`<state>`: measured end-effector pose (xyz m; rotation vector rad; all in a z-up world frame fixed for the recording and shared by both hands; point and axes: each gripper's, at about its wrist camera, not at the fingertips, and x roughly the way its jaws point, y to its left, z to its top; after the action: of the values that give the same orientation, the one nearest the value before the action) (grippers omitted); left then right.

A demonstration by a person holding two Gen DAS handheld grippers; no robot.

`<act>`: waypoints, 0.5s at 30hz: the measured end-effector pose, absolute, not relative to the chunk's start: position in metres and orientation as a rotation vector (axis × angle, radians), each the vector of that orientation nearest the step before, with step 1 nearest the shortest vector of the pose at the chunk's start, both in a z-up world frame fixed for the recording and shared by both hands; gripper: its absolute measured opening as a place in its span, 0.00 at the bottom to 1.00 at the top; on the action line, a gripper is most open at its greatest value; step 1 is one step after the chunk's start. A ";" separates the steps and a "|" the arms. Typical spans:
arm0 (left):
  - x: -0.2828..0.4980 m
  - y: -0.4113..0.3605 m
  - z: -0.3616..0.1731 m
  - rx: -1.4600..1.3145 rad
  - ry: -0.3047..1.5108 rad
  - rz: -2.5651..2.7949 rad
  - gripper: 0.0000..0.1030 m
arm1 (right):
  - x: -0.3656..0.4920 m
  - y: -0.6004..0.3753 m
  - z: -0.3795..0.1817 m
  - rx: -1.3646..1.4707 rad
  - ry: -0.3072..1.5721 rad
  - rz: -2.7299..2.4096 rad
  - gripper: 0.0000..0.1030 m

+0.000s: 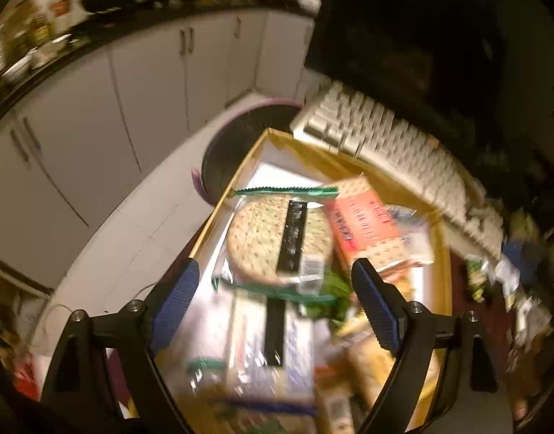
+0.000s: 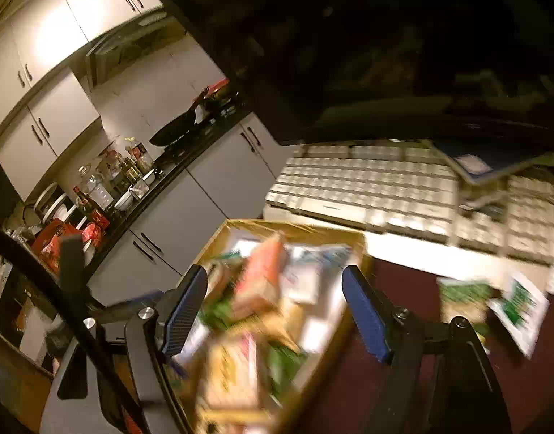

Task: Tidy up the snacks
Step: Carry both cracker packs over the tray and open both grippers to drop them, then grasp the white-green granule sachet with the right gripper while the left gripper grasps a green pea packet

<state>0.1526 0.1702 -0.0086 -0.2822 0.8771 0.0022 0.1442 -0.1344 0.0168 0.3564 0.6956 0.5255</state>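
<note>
- Left wrist view: left gripper [image 1: 277, 303] spread wide and gripping nothing, poised over a yellow-rimmed box [image 1: 444, 275] crowded with snacks.
- Straight ahead between the blue fingers [image 1: 175, 303]: a clear round cracker pack [image 1: 273, 242] with green sealed ends, long axis running away from the camera, so lined up for a pinch across its width.
- Just right of it, an orange cracker box [image 1: 363, 224], tilted.
- Beyond the box, a pale keyboard [image 1: 385, 144].
- Right wrist view: right gripper [image 2: 275, 313] likewise spread wide, holding nothing, above the near end of the same box [image 2: 335, 340]; contents blurred.
- To the right, apart on the dark red tabletop [image 2: 403, 300], green-printed packets [image 2: 519, 307], likely still to go in and nearer the right gripper.
</note>
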 end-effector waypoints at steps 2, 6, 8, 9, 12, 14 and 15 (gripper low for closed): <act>0.131 0.163 -0.002 -0.334 0.797 0.009 0.84 | 0.136 -0.155 0.008 0.364 0.718 0.509 0.75; 0.095 0.119 0.004 -0.356 0.746 -0.101 0.84 | 0.130 -0.208 -0.003 0.392 0.746 0.385 0.75; 0.084 0.095 0.006 -0.342 0.753 -0.150 0.86 | 0.141 -0.234 -0.010 0.451 0.796 0.302 0.75; 0.080 0.082 0.005 -0.338 0.761 -0.169 0.86 | 0.148 -0.245 -0.014 0.485 0.817 0.276 0.75; 0.071 0.049 0.000 -0.298 0.785 -0.210 0.86 | 0.166 -0.259 -0.025 0.498 0.861 0.184 0.75; 0.067 0.032 -0.004 -0.252 0.806 -0.241 0.86 | 0.181 -0.260 -0.032 0.467 0.880 0.159 0.75; 0.066 0.028 -0.006 -0.235 0.814 -0.246 0.86 | 0.188 -0.259 -0.035 0.454 0.891 0.144 0.75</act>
<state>0.0658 0.0278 -0.0055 -0.2347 0.8139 -0.2463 0.1883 -0.2594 -0.0353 0.4540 0.8909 0.1439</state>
